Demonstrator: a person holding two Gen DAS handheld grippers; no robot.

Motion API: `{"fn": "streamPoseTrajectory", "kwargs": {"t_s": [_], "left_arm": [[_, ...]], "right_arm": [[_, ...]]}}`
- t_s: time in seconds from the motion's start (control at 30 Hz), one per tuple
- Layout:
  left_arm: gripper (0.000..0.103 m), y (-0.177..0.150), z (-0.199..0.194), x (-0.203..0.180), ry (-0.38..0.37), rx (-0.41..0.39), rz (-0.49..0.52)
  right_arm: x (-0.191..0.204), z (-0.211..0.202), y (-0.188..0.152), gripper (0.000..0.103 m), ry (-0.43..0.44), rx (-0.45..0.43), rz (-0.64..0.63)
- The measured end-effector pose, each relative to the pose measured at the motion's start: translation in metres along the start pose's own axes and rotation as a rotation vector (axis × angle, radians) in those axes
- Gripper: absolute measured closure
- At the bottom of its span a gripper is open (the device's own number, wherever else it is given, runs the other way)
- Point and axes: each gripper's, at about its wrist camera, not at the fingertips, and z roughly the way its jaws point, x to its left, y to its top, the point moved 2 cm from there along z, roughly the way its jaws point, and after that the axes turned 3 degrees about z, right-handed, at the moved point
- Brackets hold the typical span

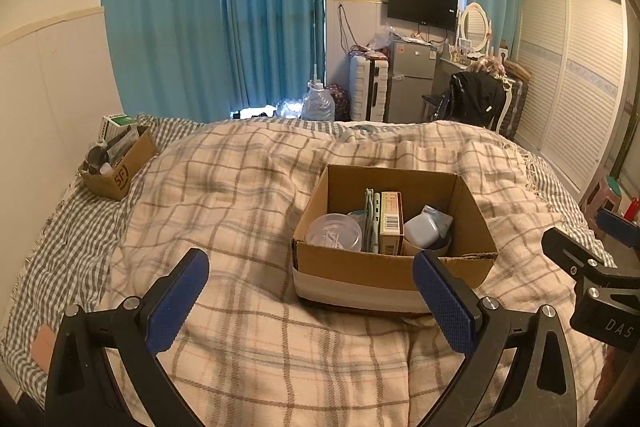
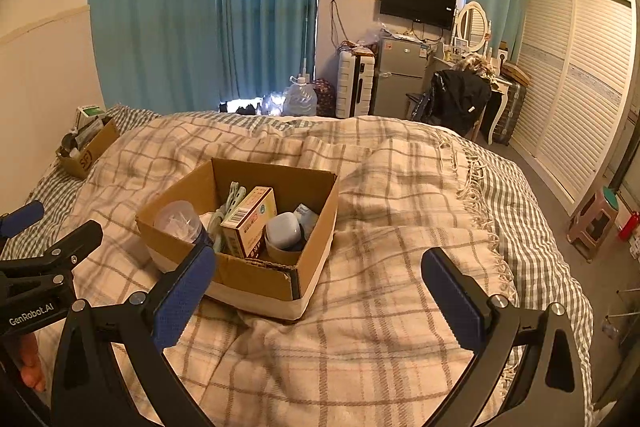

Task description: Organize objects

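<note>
Both the left gripper (image 1: 311, 301) and right gripper (image 2: 318, 297) are hovering, jaws spread wide and empty, near the open brown cardboard box (image 1: 360, 269) sitting on the plaid blanket-covered bed (image 1: 240, 195); inside are standing, seemingly, a small medicine carton (image 1: 391, 223) and a clear round plastic tub (image 1: 334, 231).

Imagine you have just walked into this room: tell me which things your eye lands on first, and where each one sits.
The open cardboard box packed with small items sits mid-bed on the plaid blanket, just ahead of the left gripper and right gripper, both wide open and empty. A smaller box rests at the bed's far left edge. Behind, tall blue curtains fill the wall.
</note>
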Motion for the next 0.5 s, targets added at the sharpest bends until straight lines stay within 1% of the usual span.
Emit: {"fn": "streamPoseTrajectory", "kwargs": {"t_s": [0.5], "left_arm": [[0.0,-0.0021,-0.0031,-0.0094,-0.007,-0.015,0.035]], "right_arm": [[0.0016,0.0004,-0.0003,0.001,0.003,0.003,-0.001]]}}
